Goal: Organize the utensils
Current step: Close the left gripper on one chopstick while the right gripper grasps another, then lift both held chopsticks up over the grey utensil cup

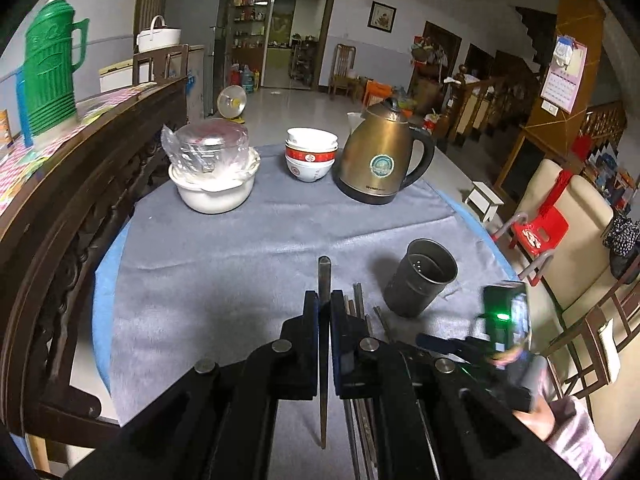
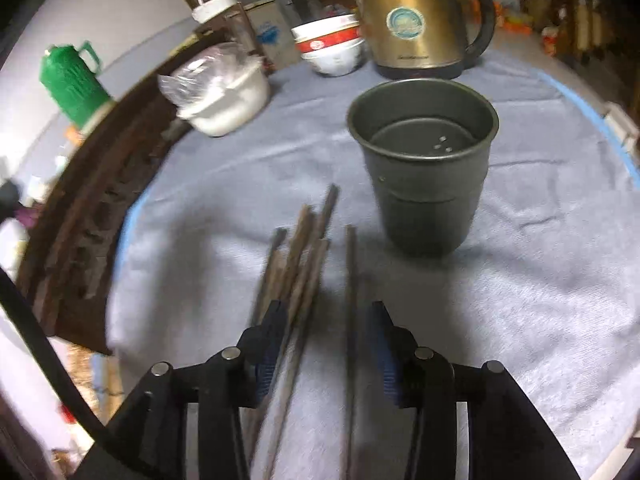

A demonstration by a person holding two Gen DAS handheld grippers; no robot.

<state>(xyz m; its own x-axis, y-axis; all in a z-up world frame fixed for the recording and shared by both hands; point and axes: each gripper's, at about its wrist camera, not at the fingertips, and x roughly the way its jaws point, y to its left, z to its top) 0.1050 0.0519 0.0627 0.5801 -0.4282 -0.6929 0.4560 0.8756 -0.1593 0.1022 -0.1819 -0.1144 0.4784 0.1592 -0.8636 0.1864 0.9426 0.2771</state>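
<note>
My left gripper (image 1: pixel 324 300) is clamped on one chopstick (image 1: pixel 323 280) to carry toward the holder cup (image 1: pixel 424 276) at two o'clock, while my right gripper (image 2: pixel 328 336) hovers spread apart over the loose chopsticks (image 2: pixel 304 248) on the counter (image 2: pixel 540 280).

Your left gripper (image 1: pixel 324 304) is pinching a single chopstick (image 1: pixel 323 280) above the grey cloth (image 1: pixel 224 256), with the dark metal holder (image 1: pixel 424 278) standing just to its right.

Black fingers (image 2: pixel 269 344), blue pads, silver rivets
</note>
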